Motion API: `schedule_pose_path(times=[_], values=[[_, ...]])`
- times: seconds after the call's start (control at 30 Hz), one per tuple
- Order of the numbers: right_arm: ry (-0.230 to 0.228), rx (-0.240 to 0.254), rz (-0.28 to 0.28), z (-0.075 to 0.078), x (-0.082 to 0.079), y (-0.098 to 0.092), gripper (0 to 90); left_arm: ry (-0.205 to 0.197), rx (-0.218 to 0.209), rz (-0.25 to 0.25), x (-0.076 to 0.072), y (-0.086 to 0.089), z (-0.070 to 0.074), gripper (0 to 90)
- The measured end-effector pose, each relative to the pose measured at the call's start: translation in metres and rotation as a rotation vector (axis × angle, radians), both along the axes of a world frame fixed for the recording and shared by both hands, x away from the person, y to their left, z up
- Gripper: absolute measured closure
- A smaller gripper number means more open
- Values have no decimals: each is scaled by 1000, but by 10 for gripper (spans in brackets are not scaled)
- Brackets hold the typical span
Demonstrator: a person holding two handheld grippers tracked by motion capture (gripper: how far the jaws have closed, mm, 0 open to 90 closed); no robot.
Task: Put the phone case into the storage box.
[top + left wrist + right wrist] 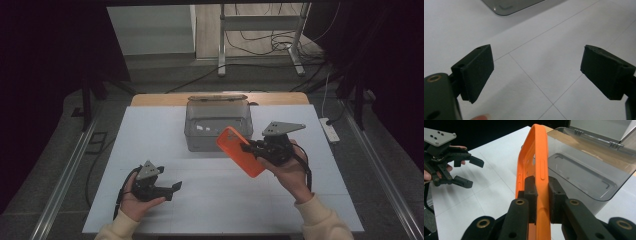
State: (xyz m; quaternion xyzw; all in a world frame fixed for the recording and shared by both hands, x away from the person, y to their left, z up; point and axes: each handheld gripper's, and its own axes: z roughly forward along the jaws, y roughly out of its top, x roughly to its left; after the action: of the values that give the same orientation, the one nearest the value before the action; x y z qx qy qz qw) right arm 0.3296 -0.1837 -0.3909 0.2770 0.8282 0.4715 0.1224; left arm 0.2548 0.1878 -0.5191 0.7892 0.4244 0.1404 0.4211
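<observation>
An orange phone case [241,151] hangs tilted above the white table, just in front of a clear plastic box [218,125]. My right gripper [248,148] is shut on one long edge of the case [539,167], with both pads pressed against the orange rim [542,195]. The clear box [584,172] has its hinged lid standing up at the back. At the front left my left gripper [176,186] rests low over the table, open, nothing between its fingers [475,71]. In the right gripper view the left gripper [469,171] appears across the table, jaws apart.
The white table top [150,145] has free room on the left and along the front. A corner of the box [509,6] shows at the top of the left gripper view. Beyond the table are a metal stand, cables and a power strip [330,129].
</observation>
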Motion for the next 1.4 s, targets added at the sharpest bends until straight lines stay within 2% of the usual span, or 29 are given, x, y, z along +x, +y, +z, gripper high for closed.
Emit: schedule_pose_path(times=[0.27,0.5,0.73,0.9,1.07,1.4], values=[[-21,-8,-12,6,2,1,796,0,1,1,0,0,0,117],[-17,6,-19,11,5,0,796,1,2,2,0,0,-1,117],[-29,16,-24,24,11,2,796,0,5,2,0,0,0,118],[-24,4,-34,27,18,5,796,-3,10,0,0,0,0,118],[1,10,-59,29,24,4,796,-4,8,-1,0,-1,0,118],[-6,-12,-84,36,34,7,796,-4,10,0,0,-1,0,120]])
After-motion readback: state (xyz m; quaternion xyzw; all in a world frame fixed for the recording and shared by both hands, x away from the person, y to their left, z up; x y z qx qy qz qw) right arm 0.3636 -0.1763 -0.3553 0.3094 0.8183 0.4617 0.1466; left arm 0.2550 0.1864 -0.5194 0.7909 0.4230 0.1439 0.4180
